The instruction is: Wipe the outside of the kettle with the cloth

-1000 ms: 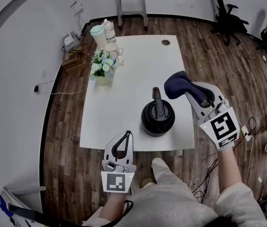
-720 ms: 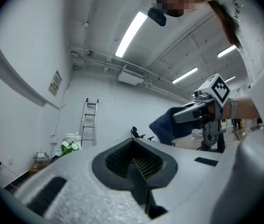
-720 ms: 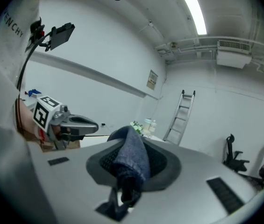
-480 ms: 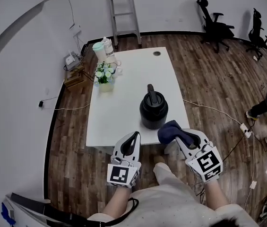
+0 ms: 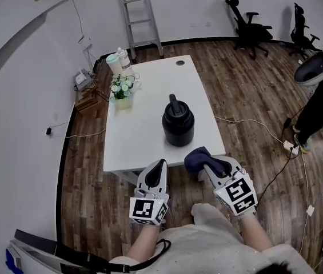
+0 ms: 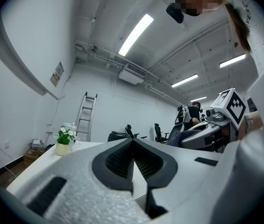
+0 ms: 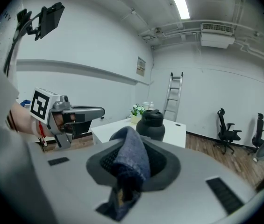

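Kettle (image 5: 178, 122) on table (image 5: 141, 138), flowers (image 5: 121, 88) beyond, cloth (image 5: 196, 159) clamped in right claw (image 5: 206, 164)

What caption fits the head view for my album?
Right gripper holds the cloth, apart from the kettle on the table; left gripper shut, empty.

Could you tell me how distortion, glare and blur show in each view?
Head view: fisheye curves the wall; kettle sharp. Left gripper view: dark round edges, glaring ceiling strip. Right gripper view: same edges; cloth looks soft at its lower end.
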